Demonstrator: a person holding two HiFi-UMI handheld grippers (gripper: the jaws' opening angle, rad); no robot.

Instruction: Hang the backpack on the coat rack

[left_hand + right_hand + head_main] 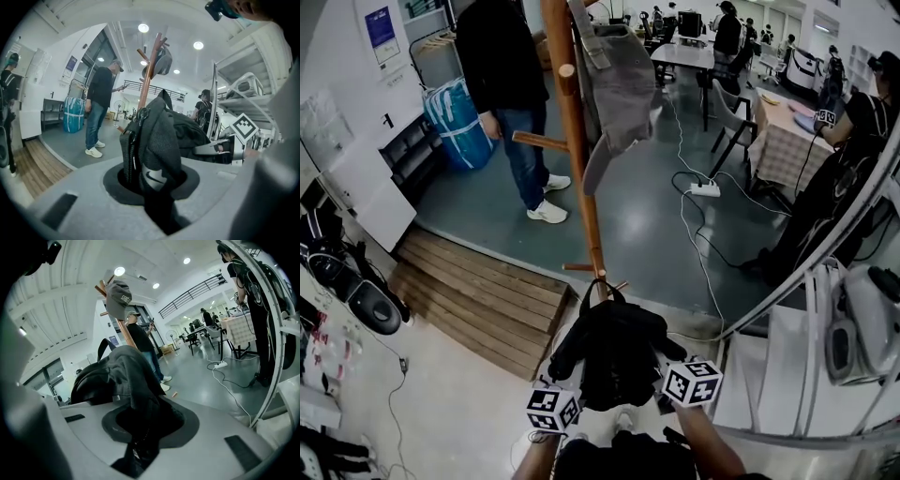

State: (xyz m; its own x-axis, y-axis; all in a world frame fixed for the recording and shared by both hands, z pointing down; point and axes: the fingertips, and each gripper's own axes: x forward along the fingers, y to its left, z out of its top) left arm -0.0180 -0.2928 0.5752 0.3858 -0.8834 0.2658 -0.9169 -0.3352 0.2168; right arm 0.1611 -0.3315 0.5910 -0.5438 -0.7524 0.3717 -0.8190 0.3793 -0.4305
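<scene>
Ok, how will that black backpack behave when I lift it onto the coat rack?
Probably floppy: the backpack slumps in creased folds between the left gripper and right gripper, each shut on its fabric. Likely light, since two fabric pinches alone carry it. It may sag and swing at the coat rack.

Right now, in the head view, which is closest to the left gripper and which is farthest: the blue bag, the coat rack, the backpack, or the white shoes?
1. backpack: in the left gripper's fingers.
2. coat rack: just ahead.
3. white shoes: beyond, slightly left.
4. blue bag: far left, by the wall.
</scene>
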